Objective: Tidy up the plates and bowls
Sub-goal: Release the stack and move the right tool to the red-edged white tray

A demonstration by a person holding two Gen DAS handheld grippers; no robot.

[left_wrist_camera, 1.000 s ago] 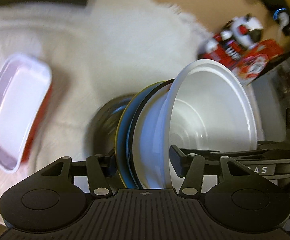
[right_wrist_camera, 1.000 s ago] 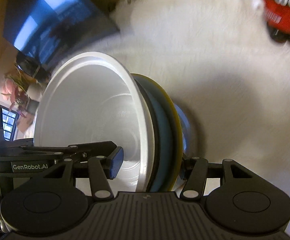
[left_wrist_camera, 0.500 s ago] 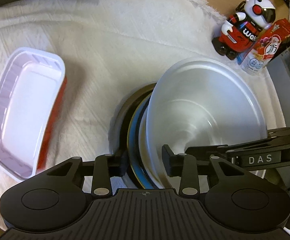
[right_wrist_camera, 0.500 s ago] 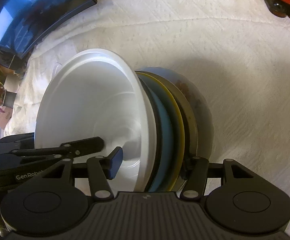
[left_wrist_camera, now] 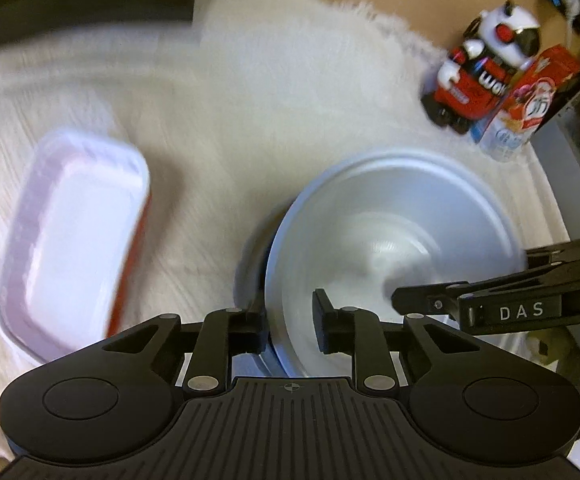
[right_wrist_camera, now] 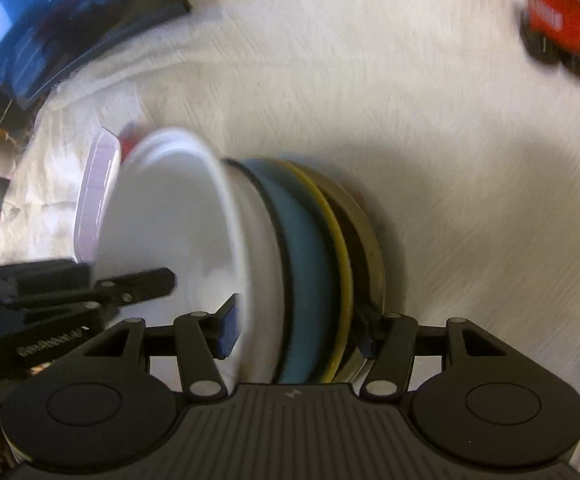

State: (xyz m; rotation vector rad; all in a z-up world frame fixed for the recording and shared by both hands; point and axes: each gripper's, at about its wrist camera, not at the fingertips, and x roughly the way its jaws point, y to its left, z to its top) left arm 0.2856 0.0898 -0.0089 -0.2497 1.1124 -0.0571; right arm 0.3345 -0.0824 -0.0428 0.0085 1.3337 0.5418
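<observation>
Left wrist view: left gripper (left_wrist_camera: 290, 326), jaws just been closing, now narrow, one finger outside and one inside the rim of the white bowl (left_wrist_camera: 394, 256); whether the pads press cannot be told through the blur. White rectangular dish (left_wrist_camera: 73, 240) with red sides, well to the left of the fingers on the white cloth (left_wrist_camera: 249, 112). Toy robot (left_wrist_camera: 478, 68) and red carton (left_wrist_camera: 530, 100), far ahead to the right.

Right wrist view: right gripper (right_wrist_camera: 296, 330), jaws partly open, clamped across a stack standing on edge: white bowl (right_wrist_camera: 169, 236), blue plate (right_wrist_camera: 310, 264) with yellow rim, dark plate (right_wrist_camera: 360, 248). Left finger inside the bowl, right finger behind the dark plate. Left gripper enters the bowl from the left.
</observation>
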